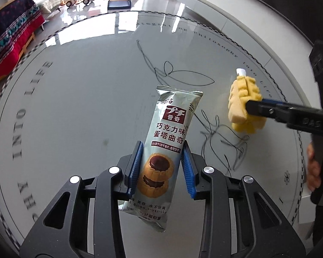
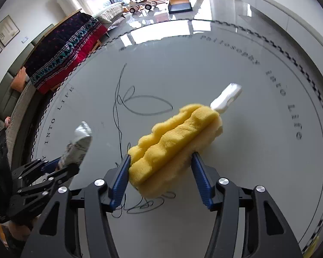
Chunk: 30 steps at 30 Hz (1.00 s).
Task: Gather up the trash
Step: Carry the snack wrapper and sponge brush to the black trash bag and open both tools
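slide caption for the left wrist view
Left gripper holds a cookie wrapper above the round table; right gripper grips a yellow sponge.

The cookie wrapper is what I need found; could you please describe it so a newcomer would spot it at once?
Look over the round grey glass table printed with lettering and a line drawing. Above its near side, the left claw is shut on the cookie wrapper: a long silvery packet picturing two chocolate tarts under a dark red logo. The only other held item is a yellow sponge.

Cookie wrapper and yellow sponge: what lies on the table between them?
Nothing solid. In the left wrist view, only bare tabletop with a printed black line drawing shows between the cookie wrapper and the yellow sponge.
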{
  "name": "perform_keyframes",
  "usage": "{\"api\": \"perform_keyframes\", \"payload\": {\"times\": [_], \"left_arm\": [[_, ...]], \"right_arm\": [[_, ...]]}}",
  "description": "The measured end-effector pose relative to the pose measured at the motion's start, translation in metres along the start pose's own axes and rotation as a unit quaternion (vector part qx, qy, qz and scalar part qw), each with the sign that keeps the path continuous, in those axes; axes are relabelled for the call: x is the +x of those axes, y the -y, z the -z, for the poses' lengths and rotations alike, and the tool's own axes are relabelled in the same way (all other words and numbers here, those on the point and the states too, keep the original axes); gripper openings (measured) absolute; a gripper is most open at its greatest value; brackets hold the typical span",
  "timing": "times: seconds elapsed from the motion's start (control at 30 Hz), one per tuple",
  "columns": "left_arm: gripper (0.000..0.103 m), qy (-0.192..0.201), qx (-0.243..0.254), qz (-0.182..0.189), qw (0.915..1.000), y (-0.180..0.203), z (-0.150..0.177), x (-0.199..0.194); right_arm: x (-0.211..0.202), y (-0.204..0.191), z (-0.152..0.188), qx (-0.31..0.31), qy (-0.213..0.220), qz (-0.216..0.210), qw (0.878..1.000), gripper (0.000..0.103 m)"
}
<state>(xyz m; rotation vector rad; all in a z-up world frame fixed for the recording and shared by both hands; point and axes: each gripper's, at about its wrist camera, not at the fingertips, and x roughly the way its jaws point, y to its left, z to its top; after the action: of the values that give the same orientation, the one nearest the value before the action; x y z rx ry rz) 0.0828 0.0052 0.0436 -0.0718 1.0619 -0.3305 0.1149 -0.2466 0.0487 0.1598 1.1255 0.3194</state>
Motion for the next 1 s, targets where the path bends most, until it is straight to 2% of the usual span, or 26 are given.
{"api": "perform_keyframes", "payload": {"times": [0.17, 0.3, 0.33, 0.37, 0.4, 0.57, 0.67, 1.0], "left_arm": [[0.035, 0.002, -0.015, 0.004, 0.9999, -0.005, 0.001, -0.003], [0.035, 0.003, -0.019, 0.0, 0.9998, -0.007, 0.005, -0.007], [0.035, 0.003, -0.02, -0.001, 0.9998, -0.012, 0.0, -0.006], [0.035, 0.003, -0.021, -0.002, 0.9998, -0.013, 0.001, -0.007], [0.035, 0.004, -0.023, -0.004, 0.9997, -0.016, -0.002, -0.007], [0.035, 0.015, -0.037, -0.007, 0.9992, -0.018, -0.001, -0.014], [0.035, 0.024, -0.046, -0.008, 0.9986, -0.019, 0.015, -0.026], [0.035, 0.051, -0.082, -0.02, 0.9951, -0.035, 0.062, -0.068]], "right_arm": [[0.006, -0.004, 0.01, 0.009, 0.007, 0.015, 1.0, 0.067], [0.023, 0.001, 0.008, 0.059, -0.013, -0.012, 0.998, 0.068], [0.026, 0.002, 0.007, 0.067, -0.016, -0.016, 0.998, 0.066], [0.027, 0.0, 0.006, 0.07, -0.011, -0.014, 0.997, 0.058], [0.027, -0.003, 0.004, 0.07, -0.012, -0.012, 0.997, 0.056], [0.02, -0.025, 0.004, 0.036, -0.007, 0.002, 0.999, 0.051], [0.01, -0.041, 0.009, 0.013, 0.0, 0.003, 1.0, 0.051], [-0.022, -0.115, 0.036, -0.07, 0.016, -0.033, 0.997, 0.051]]}}
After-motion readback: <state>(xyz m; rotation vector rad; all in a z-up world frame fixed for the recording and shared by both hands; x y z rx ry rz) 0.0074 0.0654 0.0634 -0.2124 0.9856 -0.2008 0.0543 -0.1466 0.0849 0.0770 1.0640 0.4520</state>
